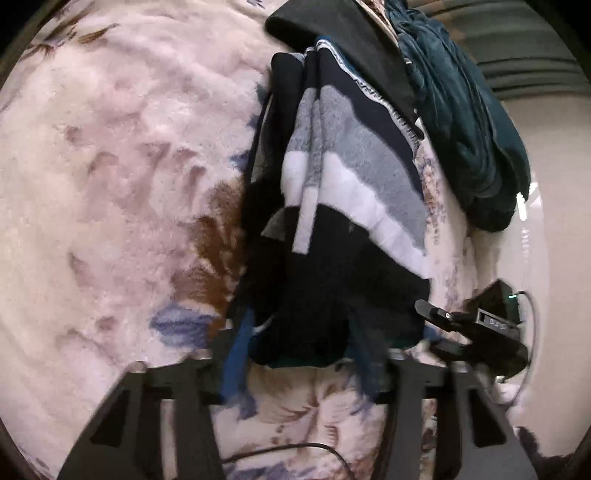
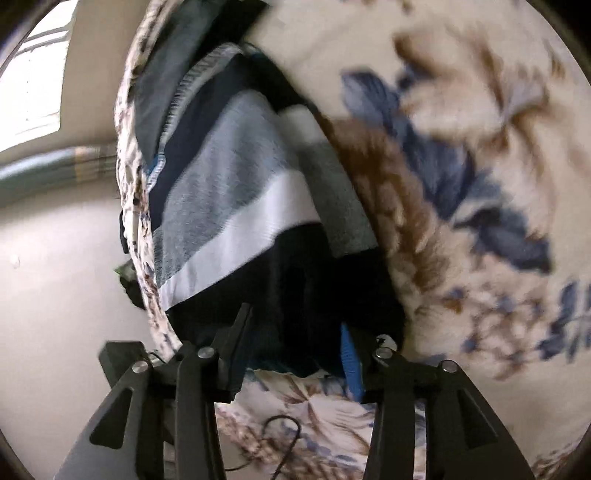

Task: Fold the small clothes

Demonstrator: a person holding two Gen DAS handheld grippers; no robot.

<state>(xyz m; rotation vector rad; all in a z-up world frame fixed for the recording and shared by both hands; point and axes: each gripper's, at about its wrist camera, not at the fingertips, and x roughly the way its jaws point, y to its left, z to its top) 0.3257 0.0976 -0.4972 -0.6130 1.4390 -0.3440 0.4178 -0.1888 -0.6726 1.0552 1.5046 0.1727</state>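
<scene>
A small striped garment (image 1: 343,206), navy, grey and white, lies lengthwise on a fluffy floral blanket (image 1: 110,166). Its dark near end sits between the fingers of my left gripper (image 1: 299,354), whose jaws stand wide apart. In the right wrist view the same garment (image 2: 236,206) reaches down to my right gripper (image 2: 295,354), also open, with the dark hem between its blue-padded fingers (image 2: 349,365). The right gripper's body shows in the left wrist view (image 1: 480,332), just right of the garment. The image is blurred with motion.
A teal garment (image 1: 469,122) and a black one (image 1: 332,26) are piled at the blanket's far edge. The blanket's edge (image 2: 144,236) drops off to a pale floor. A thin black cable (image 2: 280,439) lies on the blanket near the grippers.
</scene>
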